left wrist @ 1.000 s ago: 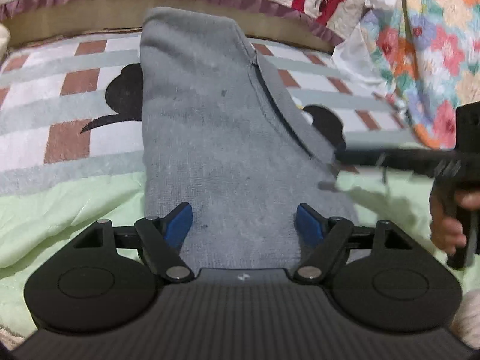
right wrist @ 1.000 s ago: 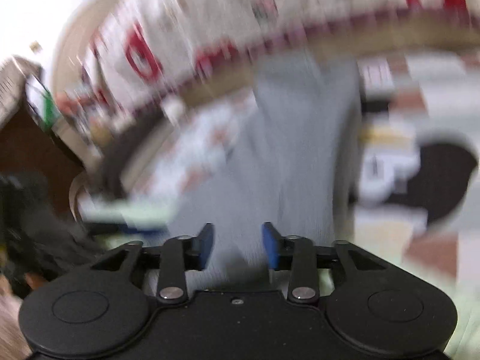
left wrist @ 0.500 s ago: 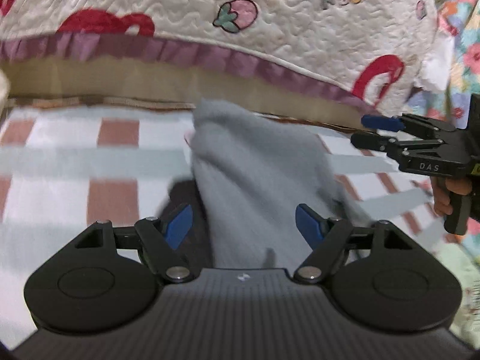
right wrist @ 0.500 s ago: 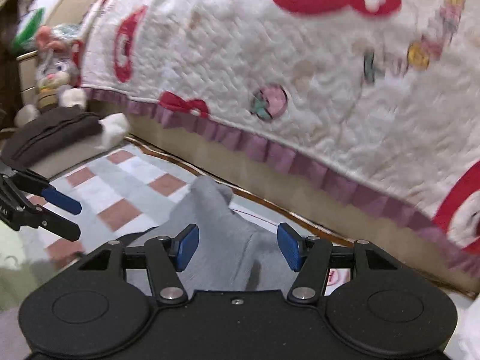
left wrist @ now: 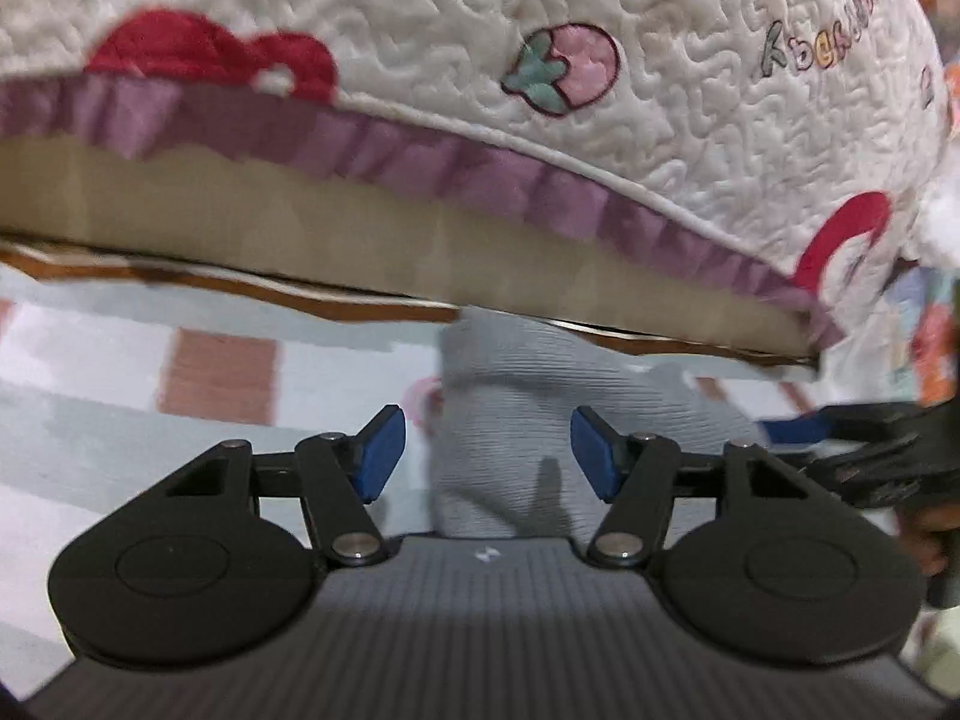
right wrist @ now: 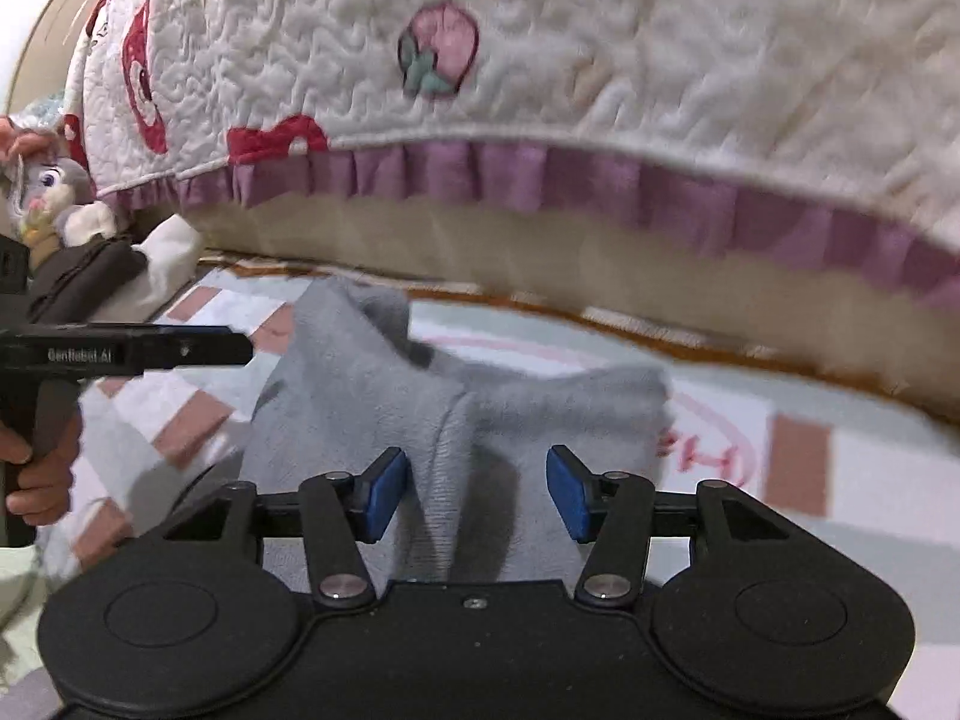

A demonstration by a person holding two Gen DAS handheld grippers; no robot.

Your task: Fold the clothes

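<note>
A grey knitted garment (left wrist: 516,396) lies on the checked bedsheet, its far end close under the quilt's edge. My left gripper (left wrist: 487,455) is open, low over that far end, with grey cloth between the blue pads but not pinched. In the right wrist view the same garment (right wrist: 372,396) shows a raised fold down its middle. My right gripper (right wrist: 478,492) is open and straddles that fold. The left gripper's black fingers (right wrist: 180,348) reach in from the left, held by a hand (right wrist: 36,474). The right gripper (left wrist: 852,426) appears at the right edge of the left wrist view.
A white quilt (left wrist: 480,48) with red shapes, a strawberry and a purple frill (right wrist: 540,174) overhangs close ahead. The pink, white and grey checked sheet (left wrist: 216,366) spreads around the garment. A plush rabbit (right wrist: 42,192) and dark cloth (right wrist: 78,276) sit far left.
Both grippers have moved forward along the garment to its far end and dropped lower, so the quilt now fills the upper view. Both stayed open.
</note>
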